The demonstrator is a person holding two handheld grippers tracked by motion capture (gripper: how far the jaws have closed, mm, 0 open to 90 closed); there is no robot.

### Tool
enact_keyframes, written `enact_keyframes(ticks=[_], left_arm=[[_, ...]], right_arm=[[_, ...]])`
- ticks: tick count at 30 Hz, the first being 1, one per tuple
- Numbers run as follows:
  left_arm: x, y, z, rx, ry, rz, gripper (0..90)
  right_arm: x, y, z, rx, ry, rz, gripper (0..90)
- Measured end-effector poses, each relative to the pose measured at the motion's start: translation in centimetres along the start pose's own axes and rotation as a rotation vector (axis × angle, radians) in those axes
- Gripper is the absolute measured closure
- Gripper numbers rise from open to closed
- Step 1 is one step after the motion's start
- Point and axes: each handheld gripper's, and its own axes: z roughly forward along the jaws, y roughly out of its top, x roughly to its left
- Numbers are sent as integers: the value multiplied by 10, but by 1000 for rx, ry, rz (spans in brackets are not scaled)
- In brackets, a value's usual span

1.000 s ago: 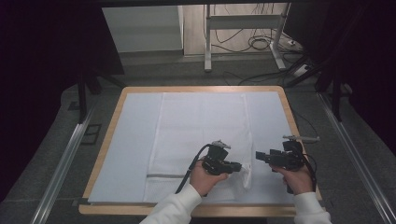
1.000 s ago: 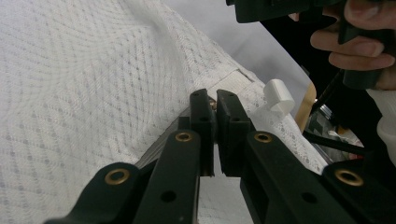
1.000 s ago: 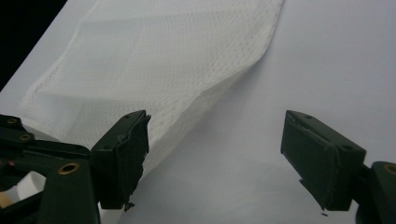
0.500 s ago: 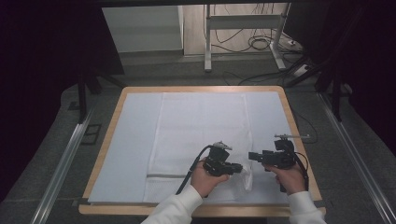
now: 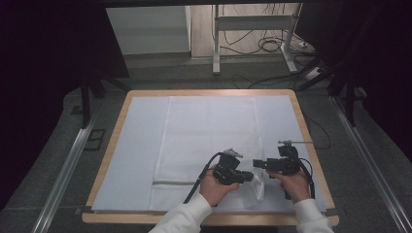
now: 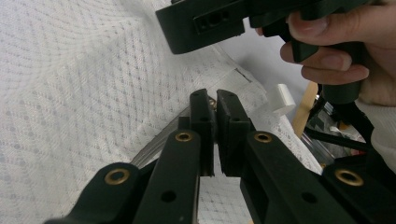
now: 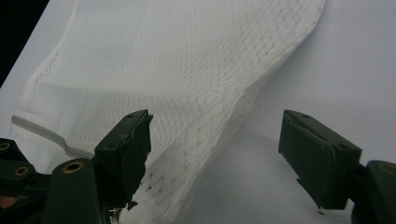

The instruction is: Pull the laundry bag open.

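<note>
1. High view: white mesh fabric bag point(image 5: 204, 145) flat on white-covered tabletop point(image 5: 126, 160); near right corner lifted.
2. Left gripper view: left gripper point(image 6: 211, 135) fingers pinching the bag's hem.
3. Right gripper view: right gripper point(image 7: 215, 154) fingers spread, bag's edge between them.

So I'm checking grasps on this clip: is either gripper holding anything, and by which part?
The left gripper is shut on the white mesh bag, pinching its lifted near-right corner by the zipper edge. The right gripper is open, holding nothing.
</note>
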Motion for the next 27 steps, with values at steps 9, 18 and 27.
enact_keyframes(ticks=[9, 18, 27], left_arm=[[0, 0, 0, -1, -1, 1, 869], [0, -1, 0, -1, -1, 4, 868], [0, -2, 3, 8, 0, 1, 868]], right_arm=[[3, -2, 12, 29, 29, 10, 305], [6, -3, 23, 72, 79, 27, 423], [8, -5, 28, 94, 118, -4, 774]])
